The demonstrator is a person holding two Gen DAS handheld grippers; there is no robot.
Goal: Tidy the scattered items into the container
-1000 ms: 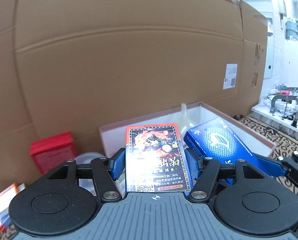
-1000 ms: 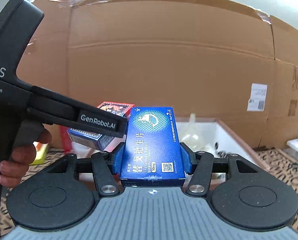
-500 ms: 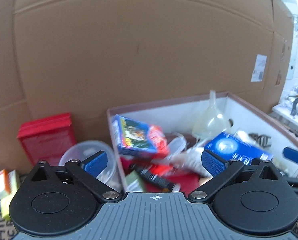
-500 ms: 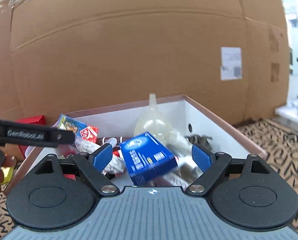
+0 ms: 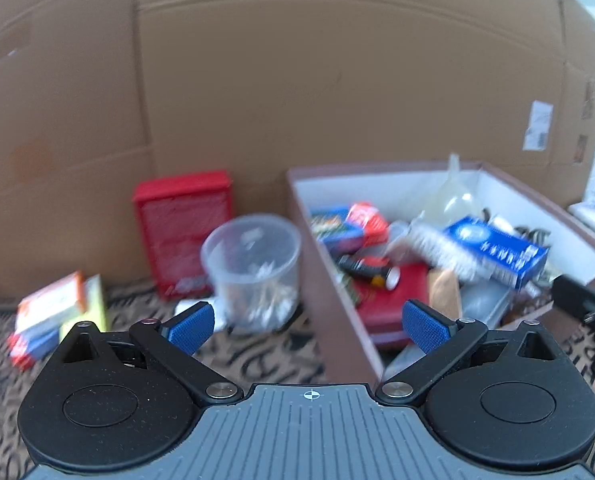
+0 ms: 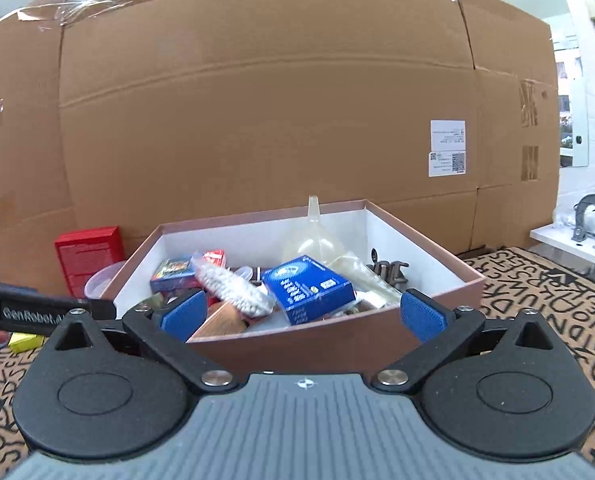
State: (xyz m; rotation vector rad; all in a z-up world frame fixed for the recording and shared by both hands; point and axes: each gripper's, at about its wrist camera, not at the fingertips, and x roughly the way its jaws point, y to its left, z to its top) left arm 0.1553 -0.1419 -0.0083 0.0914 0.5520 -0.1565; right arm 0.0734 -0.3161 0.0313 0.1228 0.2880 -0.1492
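Note:
The brown, white-lined container box (image 6: 425, 240) (image 5: 321, 264) sits on the patterned mat. In it lie the blue medicine box (image 6: 309, 286) (image 5: 497, 248), the red-and-blue card box (image 6: 173, 272) (image 5: 349, 226), a clear funnel (image 6: 317, 236) and other items. My left gripper (image 5: 309, 326) is open and empty, over the box's left wall. My right gripper (image 6: 303, 314) is open and empty, in front of the box's near wall. Outside the box to the left stand a clear plastic tub (image 5: 253, 264), a red box (image 5: 185, 228) and small cartons (image 5: 53, 312).
A tall cardboard wall (image 6: 277, 100) stands behind everything. The left gripper's handle (image 6: 37, 312) shows at the left of the right wrist view. A white shelf with metal parts (image 6: 593, 224) is at the far right.
Both grippers opened and dropped their boxes into the container, then drew back. The left gripper has swung left, bringing the tub and cartons into view.

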